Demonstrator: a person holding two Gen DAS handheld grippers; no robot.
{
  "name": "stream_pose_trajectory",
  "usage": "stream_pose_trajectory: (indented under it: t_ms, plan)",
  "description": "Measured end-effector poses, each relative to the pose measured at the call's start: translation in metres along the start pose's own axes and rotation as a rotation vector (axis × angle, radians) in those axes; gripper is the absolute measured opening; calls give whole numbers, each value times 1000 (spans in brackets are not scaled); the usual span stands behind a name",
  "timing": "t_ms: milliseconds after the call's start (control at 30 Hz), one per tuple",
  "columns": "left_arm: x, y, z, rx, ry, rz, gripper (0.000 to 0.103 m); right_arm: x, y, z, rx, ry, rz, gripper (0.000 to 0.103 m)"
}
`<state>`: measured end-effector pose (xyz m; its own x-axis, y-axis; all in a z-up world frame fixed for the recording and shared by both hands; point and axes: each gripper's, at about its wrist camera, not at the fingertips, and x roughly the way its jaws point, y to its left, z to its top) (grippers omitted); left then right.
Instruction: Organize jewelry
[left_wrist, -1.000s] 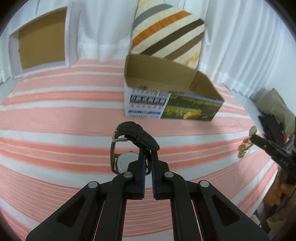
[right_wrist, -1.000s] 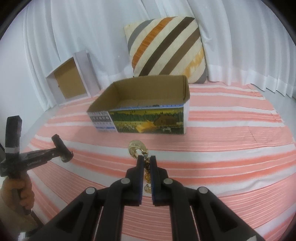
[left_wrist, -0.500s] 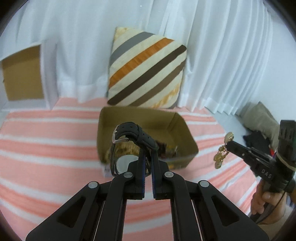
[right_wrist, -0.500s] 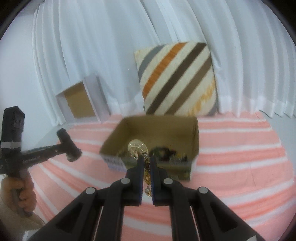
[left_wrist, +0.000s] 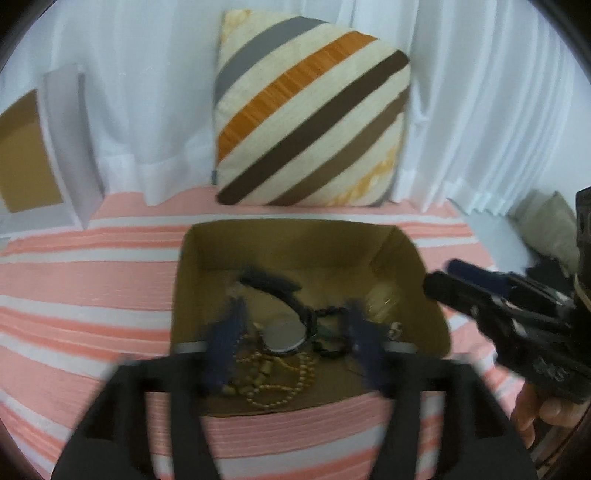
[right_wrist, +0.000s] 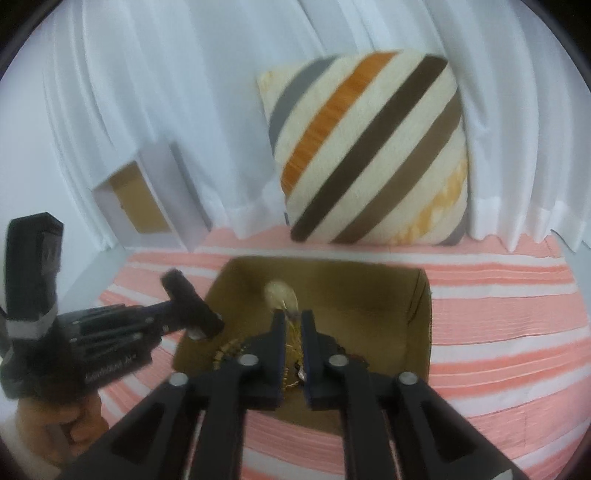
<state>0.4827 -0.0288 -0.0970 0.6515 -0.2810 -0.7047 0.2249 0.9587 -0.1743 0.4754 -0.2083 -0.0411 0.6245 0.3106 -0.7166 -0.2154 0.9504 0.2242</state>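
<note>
striped bedspread: pink and white bands, filling the lower half of both views; it carries everything else.

striped cushion: propped against the white curtain at 12 o'clock from the box, clear of the work.

cardboard box: open-topped, at the centre of both views, just beyond each tool's tips. it is the collecting place for the jewelry.

left gripper: hangs over the near half of the box, its jaws swinging apart and blurred, nothing pressed between them.

right gripper: over the box from the 3 o'clock side, jaws opening with a narrow gap; the gold earring shows in that gap and past the tips, and whether the pads still bear on it i cannot tell.

wristwatch: black strap, pale round face, in the box at about 6 o'clock of its floor between the left tool's tips, free of them. whether it has settled i cannot tell through the blur.

gold bead necklace: already coiled in the box at its near wall, under the watch.

black bead chain: also in the box, at 3 o'clock of the watch.

step in hand: the drop, both tools releasing their pieces into the box together.

next move: judged from this, let the earring fall free, then lift both tools straight up so no chain snags on a pad, and look for pieces left on the bedspread; none show here.
</note>
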Motion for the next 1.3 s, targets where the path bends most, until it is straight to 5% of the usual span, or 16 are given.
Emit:
stream_pose_trajectory:
  t_ms: [67,233,567,800,1100,1300]
  plan:
    - [0,0,-5,10,-16,32,85,4,-4,-5,11,-7,-24,67]
    - [-2,-1,-11,5,-1,102,99,5,-16,-12,33,0,-72,67]
    - [-55,-21,-24,19,-95,312,101,-36,-8,-26,19,-24,-128,67]
    - [-115,-41,-54,67,-49,233,101,-93,12,-49,21,-56,-150,70]
    - [-201,-60,-106,53,-73,291,101,-181,64,-92,-28,-75,-154,74]
    - [-246,-48,-119,-41,-74,277,101,-226,90,-111,-66,-77,-156,75]
